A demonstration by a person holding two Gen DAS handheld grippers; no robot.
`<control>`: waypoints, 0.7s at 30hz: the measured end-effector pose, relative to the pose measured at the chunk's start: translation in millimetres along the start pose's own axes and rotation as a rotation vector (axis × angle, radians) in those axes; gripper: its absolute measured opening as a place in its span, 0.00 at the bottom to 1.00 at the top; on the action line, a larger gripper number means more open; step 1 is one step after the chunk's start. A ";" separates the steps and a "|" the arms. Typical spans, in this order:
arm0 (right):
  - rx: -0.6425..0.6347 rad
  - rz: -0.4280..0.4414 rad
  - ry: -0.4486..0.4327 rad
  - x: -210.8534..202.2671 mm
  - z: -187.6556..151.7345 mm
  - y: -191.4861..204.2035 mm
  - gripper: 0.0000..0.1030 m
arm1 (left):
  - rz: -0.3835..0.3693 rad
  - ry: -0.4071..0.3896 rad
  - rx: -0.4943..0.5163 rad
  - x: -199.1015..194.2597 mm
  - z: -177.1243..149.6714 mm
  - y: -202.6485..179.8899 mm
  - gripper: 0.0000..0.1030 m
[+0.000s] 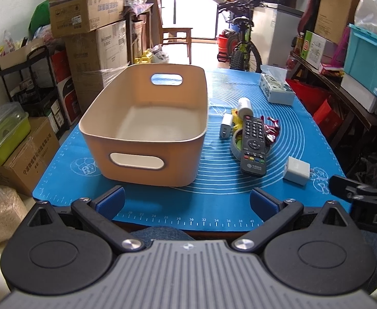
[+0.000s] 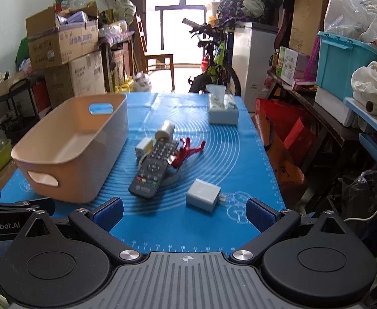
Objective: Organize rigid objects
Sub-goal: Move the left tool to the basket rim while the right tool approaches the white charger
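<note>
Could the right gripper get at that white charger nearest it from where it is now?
Probably yes. The right gripper is open and empty, and the white charger lies alone on the blue mat just ahead of its fingertips, apart from the remote, with nothing between.

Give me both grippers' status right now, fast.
Left gripper: open, holding nothing, near the edge of the blue mat.
Right gripper: open, holding nothing, just short of the white charger.
</note>
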State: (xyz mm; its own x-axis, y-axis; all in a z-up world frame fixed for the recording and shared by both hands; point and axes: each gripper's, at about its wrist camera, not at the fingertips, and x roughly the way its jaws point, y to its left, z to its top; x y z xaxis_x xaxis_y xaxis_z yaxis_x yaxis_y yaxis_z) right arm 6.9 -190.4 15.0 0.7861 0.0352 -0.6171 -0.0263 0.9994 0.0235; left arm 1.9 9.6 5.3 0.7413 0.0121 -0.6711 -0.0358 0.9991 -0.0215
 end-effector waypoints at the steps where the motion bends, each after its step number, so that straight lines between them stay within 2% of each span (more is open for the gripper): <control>1: -0.003 0.005 -0.008 -1.7 2.0 -0.2 0.98 | 0.003 0.006 -0.010 1.5 2.4 2.1 0.99; 6: -0.046 0.015 -0.031 -5.5 14.7 1.6 0.98 | 0.043 0.006 -0.038 0.4 18.8 16.4 0.99; 11: -0.010 0.034 -0.056 -5.8 31.7 -8.4 0.98 | 0.066 -0.012 -0.090 -6.3 46.0 33.5 0.99; 16: 0.035 0.041 -0.069 2.1 50.6 -22.9 0.98 | 0.125 -0.052 -0.028 -7.3 73.0 36.3 0.99; 21: 0.048 0.030 -0.081 20.2 64.2 -33.7 0.98 | 0.107 -0.040 -0.040 6.9 94.7 47.6 0.99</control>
State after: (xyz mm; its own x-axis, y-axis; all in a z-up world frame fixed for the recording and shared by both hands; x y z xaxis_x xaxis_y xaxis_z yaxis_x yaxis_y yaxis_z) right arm 63.4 -223.6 52.2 0.8329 0.0632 -0.5498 -0.0229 0.9965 0.0798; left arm 68.8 61.0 69.9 0.7580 0.1206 -0.6410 -0.1422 0.9897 0.0180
